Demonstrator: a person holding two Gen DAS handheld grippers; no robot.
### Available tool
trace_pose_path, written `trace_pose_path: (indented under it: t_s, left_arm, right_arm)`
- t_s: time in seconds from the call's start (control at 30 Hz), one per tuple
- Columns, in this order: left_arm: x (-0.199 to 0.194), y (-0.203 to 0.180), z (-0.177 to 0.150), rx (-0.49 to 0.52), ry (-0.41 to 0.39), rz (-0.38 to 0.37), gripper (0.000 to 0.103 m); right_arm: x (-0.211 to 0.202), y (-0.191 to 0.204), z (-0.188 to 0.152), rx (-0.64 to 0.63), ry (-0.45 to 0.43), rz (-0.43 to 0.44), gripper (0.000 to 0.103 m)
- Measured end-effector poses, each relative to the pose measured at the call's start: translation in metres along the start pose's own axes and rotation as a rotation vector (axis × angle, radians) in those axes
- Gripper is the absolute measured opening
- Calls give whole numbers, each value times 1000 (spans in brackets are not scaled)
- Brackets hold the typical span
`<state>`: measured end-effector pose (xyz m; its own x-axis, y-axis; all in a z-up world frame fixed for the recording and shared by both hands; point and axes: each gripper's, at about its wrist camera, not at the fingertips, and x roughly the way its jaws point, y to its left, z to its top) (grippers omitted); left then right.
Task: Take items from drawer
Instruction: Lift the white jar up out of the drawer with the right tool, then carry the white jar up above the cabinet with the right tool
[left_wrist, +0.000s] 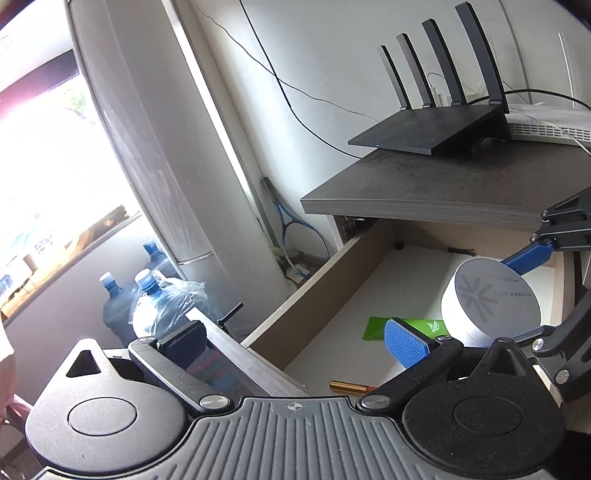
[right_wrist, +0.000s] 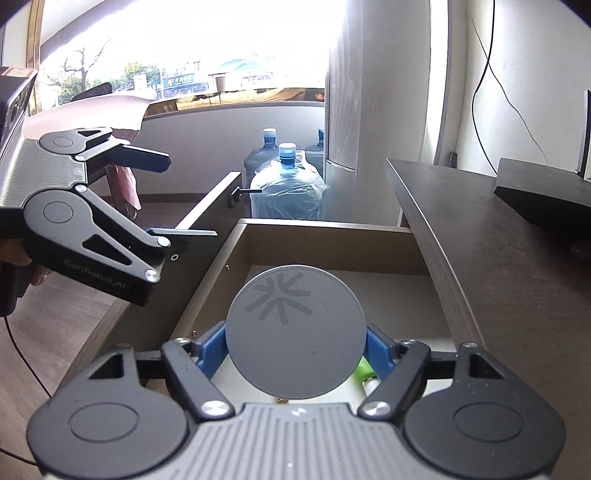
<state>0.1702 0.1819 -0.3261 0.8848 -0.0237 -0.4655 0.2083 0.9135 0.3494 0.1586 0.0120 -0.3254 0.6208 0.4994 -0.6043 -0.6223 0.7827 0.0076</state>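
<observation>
The right gripper (right_wrist: 295, 343) is clenched on a round white tub (right_wrist: 294, 332) with a flat grey lid. In the right wrist view its two blue pads (right_wrist: 210, 349) press against opposite sides of the tub, low in the middle of the frame. The lid faces the camera and hides most of the tub's body. A pale star-like logo sits on the upper part of the lid, and faint lettering runs along its right side, too dim to read here.

In the left wrist view the same tub (left_wrist: 491, 301) shows at the right of the frame, tilted, with white walls and a grey top marked by the logo and small print. It hangs over the open drawer (left_wrist: 332, 280), whose pale floor fills the lower middle of that frame. One blue pad of the right gripper (left_wrist: 495, 299) reaches in behind the tub from the upper right.

The left gripper (left_wrist: 295, 338) is released, its jaws spread wide and holding nothing. One finger sits outside the drawer's front panel, at the lower left, and the blue-padded one sits over the drawer's inside. In the right wrist view the left gripper (right_wrist: 192, 195) is at the left of the frame, above the front panel.

On the drawer floor lie a green sachet (left_wrist: 380, 326), partly behind the blue pad, and a small gold tube (left_wrist: 349, 386) near the front. A black router (left_wrist: 432, 129) with four antennas stands on the dark desktop (left_wrist: 424, 184) above the drawer. Blue water jugs (left_wrist: 147, 306) stand on the floor at the lower left.
</observation>
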Motion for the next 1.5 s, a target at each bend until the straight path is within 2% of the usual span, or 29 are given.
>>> trace_pose_path:
  t_s: [0.27, 0.53, 1.1, 1.5]
  left_arm:
    - [-14, -7, -9, -91, -29, 45, 103]
    - [-31, -1, -18, -253, -70, 81, 103]
    - [-52, -6, -32, -355, -107, 164, 103]
    - [-67, -11, -44, -411, -136, 167, 103]
  right_arm:
    - [-18, 4, -3, 19, -49, 3, 78]
    - [-29, 4, -11, 53, -76, -4, 78]
    - [-41, 19, -23, 107, -130, -13, 78]
    - [-45, 30, -33, 159, -159, -33, 78]
